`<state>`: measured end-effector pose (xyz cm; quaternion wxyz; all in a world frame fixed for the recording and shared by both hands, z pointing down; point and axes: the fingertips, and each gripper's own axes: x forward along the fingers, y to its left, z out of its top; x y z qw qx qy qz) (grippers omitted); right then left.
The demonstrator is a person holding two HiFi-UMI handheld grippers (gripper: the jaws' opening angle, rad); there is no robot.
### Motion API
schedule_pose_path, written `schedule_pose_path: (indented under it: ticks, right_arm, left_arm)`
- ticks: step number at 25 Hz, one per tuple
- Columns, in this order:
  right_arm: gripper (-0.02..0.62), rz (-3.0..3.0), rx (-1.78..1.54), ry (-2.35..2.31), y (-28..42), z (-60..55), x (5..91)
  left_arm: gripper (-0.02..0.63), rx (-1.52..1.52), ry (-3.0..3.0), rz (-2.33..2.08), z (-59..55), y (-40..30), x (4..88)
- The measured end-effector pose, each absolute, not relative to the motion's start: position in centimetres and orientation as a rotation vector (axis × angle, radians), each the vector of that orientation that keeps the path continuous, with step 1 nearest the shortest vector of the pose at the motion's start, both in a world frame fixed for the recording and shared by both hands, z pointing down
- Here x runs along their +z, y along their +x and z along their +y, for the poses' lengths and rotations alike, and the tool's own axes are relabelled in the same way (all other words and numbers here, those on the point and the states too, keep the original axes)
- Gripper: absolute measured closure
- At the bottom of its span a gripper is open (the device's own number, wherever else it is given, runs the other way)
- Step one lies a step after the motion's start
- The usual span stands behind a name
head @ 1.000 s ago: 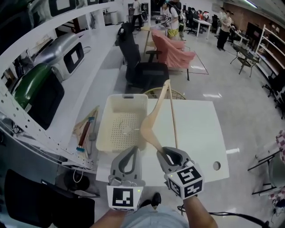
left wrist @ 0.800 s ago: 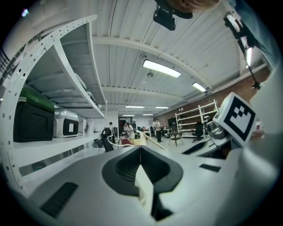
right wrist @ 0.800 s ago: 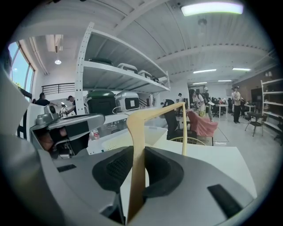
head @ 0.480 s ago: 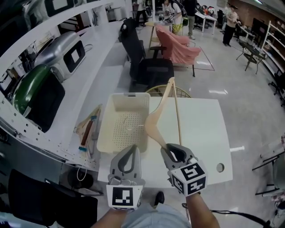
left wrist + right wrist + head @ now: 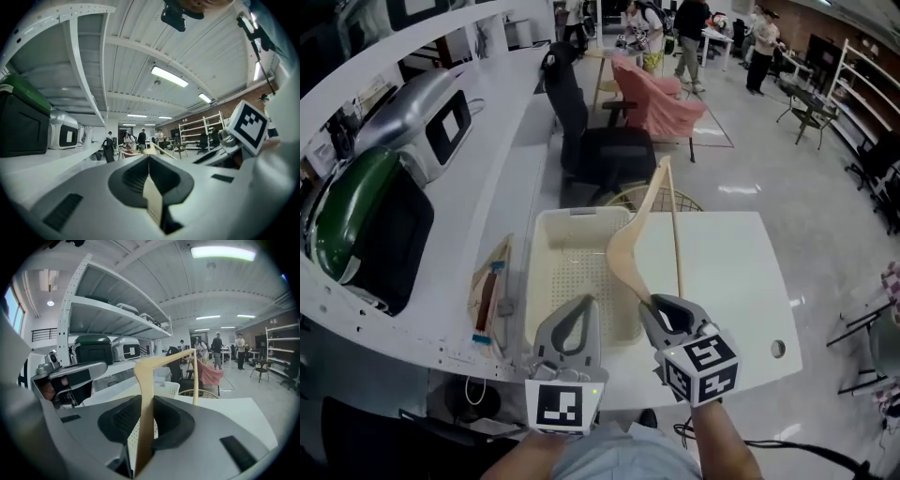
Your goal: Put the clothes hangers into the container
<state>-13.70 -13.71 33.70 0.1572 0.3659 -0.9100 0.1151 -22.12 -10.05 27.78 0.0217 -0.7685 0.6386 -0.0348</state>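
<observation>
Head view gives me the layout: on the white table (image 5: 722,272) the cream perforated plastic basket (image 5: 581,214) sits toward the left edge, and the pale wooden clothes hanger (image 5: 619,258) hangs tilted above its right rim, not yet inside. I'd swing it left until the whole triangle clears that rim, lower it flat, then let go. Only the right gripper view shows the right gripper (image 5: 145,401) clenched on one hanger arm's end. The left gripper view shows the left gripper (image 5: 149,159) closed on nothing, idle.
</observation>
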Motion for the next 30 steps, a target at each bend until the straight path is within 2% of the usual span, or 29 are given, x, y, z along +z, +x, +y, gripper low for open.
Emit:
schedule_pose_path:
  ticks: [12,30]
  right_arm:
    - [0.509,-2.675,0.258,1.053,-24.3,-16.8,30.8]
    - [0.509,-2.525,0.521,0.953,-29.6,-22.1,42.3]
  left_arm:
    - [0.594,-0.023,-2.342,1.887,-12.2,-30.7,24.4]
    - [0.595,-0.095,-2.483,1.989,-16.7,-35.3,29.7]
